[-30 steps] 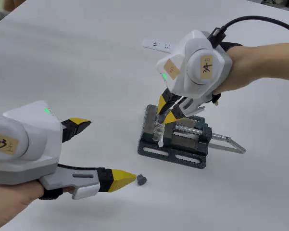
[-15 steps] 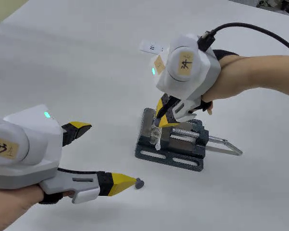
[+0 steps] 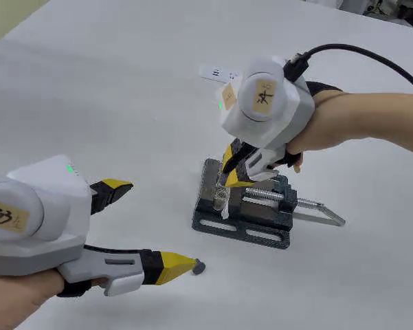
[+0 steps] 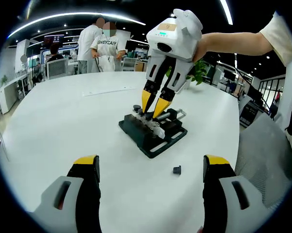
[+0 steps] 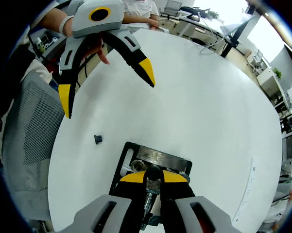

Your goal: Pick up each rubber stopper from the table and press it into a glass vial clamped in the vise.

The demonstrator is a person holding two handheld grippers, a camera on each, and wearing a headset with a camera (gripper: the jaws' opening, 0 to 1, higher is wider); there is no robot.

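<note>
A black vise point(image 3: 242, 221) stands on the white table and clamps an upright glass vial point(image 3: 221, 199), also seen from above as the vial point(image 5: 138, 166). My right gripper point(image 3: 231, 172) hangs just over the vise, shut on a dark rubber stopper point(image 5: 153, 171) beside the vial's mouth. In the left gripper view the right gripper point(image 4: 152, 108) points down at the vise point(image 4: 153, 131). My left gripper point(image 3: 153, 223) is open near the table's front. Its lower fingertip almost touches a loose grey stopper point(image 3: 199, 266), which lies ahead of the open jaws as the stopper point(image 4: 177, 170) and left of the vise as the stopper point(image 5: 98, 139).
The vise's metal crank handle point(image 3: 321, 210) sticks out to the right. A white printed strip point(image 3: 218, 71) lies behind the right gripper. A black cable point(image 3: 357, 52) runs from that gripper. People point(image 4: 103, 46) stand beyond the table's far edge, with office desks around.
The right gripper has turned a little more upright over the vise, still holding its stopper. The left gripper's lower tip has edged closer to the loose stopper. The head camera shifted.
</note>
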